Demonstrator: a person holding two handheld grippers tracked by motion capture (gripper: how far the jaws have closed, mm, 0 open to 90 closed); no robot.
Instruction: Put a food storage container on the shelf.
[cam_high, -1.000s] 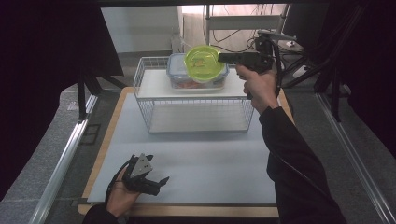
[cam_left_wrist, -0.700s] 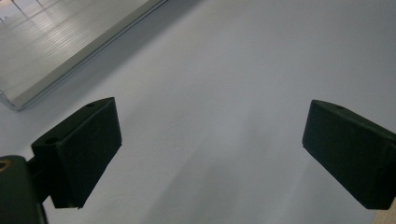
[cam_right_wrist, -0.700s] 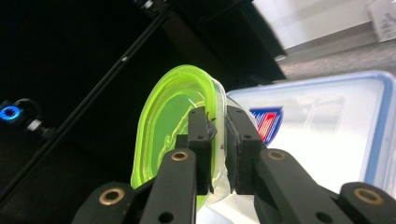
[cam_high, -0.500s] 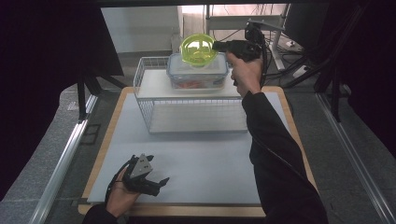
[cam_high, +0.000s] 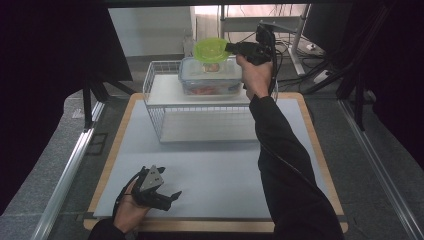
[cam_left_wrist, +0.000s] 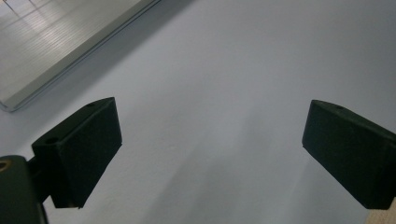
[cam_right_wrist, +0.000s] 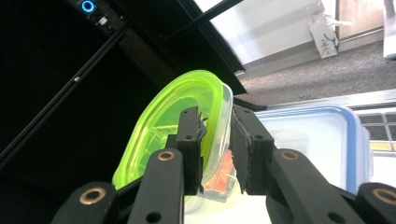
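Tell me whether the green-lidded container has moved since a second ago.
Yes. The green-lidded container, held in the right hand-held gripper, rose from the blue-lidded box on the wire rack and now sits tilted above it.

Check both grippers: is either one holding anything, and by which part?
The right gripper holds a small clear plastic container with a lime-green lid, its fingers clamping the rim at one edge. The left gripper is open on nothing.
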